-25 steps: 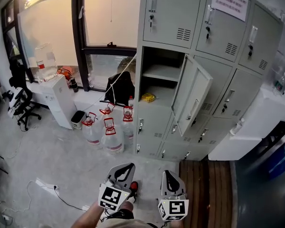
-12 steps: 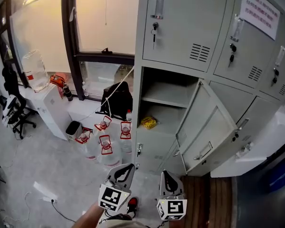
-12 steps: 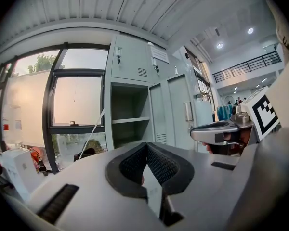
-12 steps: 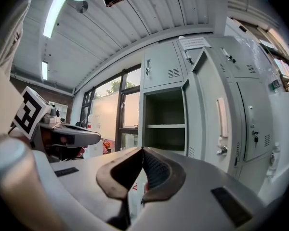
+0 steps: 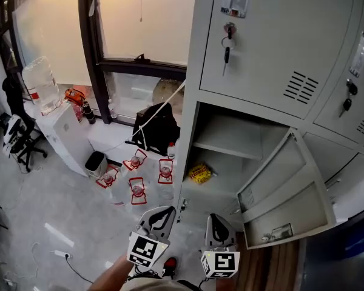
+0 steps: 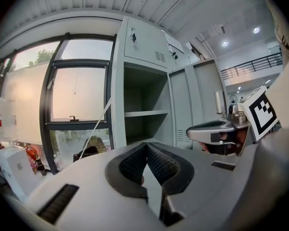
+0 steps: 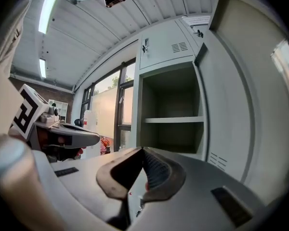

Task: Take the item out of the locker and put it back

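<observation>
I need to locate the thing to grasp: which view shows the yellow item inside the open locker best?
The head view: the yellow item lies in plain sight below the shelf. Both gripper views show the open locker and its shelf, but not the item.

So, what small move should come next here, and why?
Probably open the right gripper and bring it forward toward the yellow item: the locker door stands open, the item lies inside below the shelf, and its fingers are shut and empty.
</observation>
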### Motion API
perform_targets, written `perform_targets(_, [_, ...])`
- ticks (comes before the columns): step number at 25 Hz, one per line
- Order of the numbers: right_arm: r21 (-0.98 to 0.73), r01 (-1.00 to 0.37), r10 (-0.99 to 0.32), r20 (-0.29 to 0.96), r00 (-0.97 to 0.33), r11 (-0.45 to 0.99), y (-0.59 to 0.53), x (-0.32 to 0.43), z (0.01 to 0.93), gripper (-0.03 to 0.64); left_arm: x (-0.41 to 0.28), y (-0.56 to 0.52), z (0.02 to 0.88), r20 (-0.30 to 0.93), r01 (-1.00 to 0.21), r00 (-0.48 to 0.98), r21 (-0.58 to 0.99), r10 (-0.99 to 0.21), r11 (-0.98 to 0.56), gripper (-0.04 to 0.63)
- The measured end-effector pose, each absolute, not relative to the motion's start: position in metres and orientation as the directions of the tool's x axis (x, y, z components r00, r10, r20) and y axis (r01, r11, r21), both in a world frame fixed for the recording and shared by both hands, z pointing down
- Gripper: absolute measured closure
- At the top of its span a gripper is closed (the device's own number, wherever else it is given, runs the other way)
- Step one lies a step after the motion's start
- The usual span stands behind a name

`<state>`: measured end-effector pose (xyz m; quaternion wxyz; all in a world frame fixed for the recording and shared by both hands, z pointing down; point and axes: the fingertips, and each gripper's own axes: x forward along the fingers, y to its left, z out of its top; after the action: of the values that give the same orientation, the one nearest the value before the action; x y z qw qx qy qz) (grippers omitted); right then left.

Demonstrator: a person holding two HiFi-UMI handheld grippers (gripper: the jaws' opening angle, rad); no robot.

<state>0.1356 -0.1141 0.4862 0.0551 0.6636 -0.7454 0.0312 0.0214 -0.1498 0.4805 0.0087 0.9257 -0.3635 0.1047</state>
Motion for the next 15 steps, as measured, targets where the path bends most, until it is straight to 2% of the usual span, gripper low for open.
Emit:
perform_targets(9, [0.056, -0.988, -0.972, 0.196, -0.13, 0.143, -0.171, 0.14, 0.518, 0.598, 0.028, -0.196, 0.51, 0.247, -0.684, 0.702, -0.027, -0.668, -0.729, 0.575])
perform_targets(13, [0.127, -0.975, -0.961, 0.231, -0.149, 0.182, -0.193, 0.136, 0.53, 0.594, 0.028, -0.207, 0.518, 0.261, -0.69, 0.695, -0.02, -0.67, -0.724, 0.575])
perform_targets(15, [0.182, -0.962, -0.956, 0.249, -0.154, 0.202, -0.203, 0.133, 0.535, 0.501, 0.027, -0.211, 0.52, 0.265, -0.692, 0.692, -0.022, -0.672, -0.722, 0.575])
